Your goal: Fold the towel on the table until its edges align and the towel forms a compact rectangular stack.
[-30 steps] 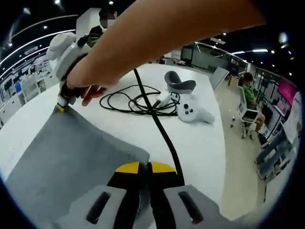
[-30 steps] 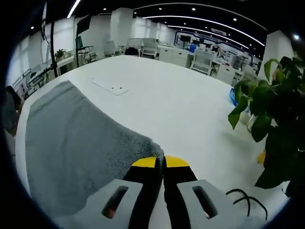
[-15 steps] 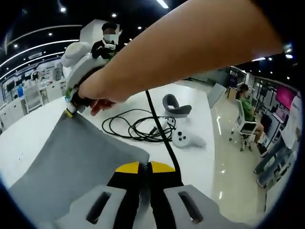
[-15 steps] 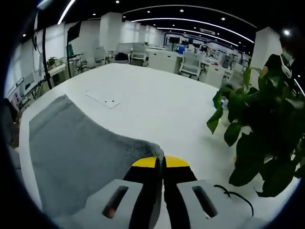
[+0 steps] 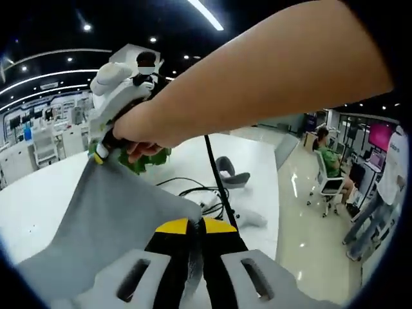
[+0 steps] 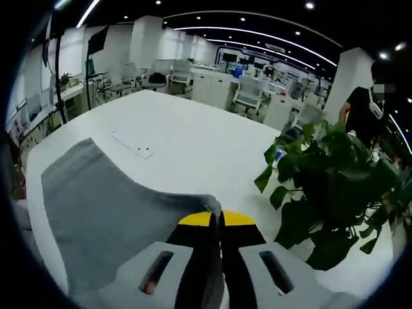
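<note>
**Grey towel held at two corners above the white table**

In the left gripper view, the left gripper [image 5: 195, 225] is seen at the bottom centre with its yellow-tipped jaws pressed together on a corner of the grey towel [image 5: 109, 212]. From there the cloth is spread toward the upper left of the frame, where its far corner is pinched by the right gripper [image 5: 98, 154], a white tool gripped by a hand [image 5: 145, 129] whose bare forearm crosses the top of the frame. Beyond the towel, a white table [image 5: 38, 193] is seen, with a coiled black cable [image 5: 203, 193] and a white controller [image 5: 241, 217] lying on it right of centre. A seated person [image 5: 329, 151] is visible at the right edge.

In the right gripper view, the right gripper [image 6: 217, 222] sits at the bottom centre, its jaws closed on a corner of the towel [image 6: 103, 212], which falls away to the lower left over the table [image 6: 193, 148]. A leafy green plant [image 6: 328, 193] is seen at the right, and a small flat white plate [image 6: 132, 143] lies on the table above the towel.
</note>
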Tool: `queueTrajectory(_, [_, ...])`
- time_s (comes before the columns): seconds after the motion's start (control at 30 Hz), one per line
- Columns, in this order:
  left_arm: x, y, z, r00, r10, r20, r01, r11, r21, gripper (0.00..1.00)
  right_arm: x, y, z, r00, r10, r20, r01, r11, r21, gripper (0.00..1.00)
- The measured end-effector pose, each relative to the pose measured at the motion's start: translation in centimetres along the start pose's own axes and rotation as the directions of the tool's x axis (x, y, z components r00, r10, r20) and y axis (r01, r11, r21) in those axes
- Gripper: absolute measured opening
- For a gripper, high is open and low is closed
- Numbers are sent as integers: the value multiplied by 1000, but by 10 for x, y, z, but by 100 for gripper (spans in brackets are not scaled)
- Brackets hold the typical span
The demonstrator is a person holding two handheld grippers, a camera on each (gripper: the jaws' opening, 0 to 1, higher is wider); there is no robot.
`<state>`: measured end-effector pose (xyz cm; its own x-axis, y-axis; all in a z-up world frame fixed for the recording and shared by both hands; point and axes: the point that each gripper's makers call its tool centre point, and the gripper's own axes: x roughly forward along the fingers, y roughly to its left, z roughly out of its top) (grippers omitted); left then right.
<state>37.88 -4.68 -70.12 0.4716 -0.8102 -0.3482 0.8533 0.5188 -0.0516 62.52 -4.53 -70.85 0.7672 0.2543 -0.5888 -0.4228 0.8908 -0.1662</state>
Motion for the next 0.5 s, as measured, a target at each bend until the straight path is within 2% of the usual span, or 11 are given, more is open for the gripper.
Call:
queueTrajectory(0.13, [-13,6,11,1000,1,14,-1,1000,6,6,-6,3,10,1000,3,0,-3,1000,29,1])
queueTrajectory(0.27, [-28,11,20,1000,6,28,-7,1000,26,6,-11,10,21,1000,4,-8,-4,1000,18,1])
queueTrajectory(0.4, [-42,16,27,999,14,42,-15,999,43,6,-15,18,34,1000,13,5,-14,996,84,1])
queueTrajectory(0.5, [-54,20,30,998,24,53,-27,998,51,6,-16,25,43,1000,18,7,-19,996,90,1])
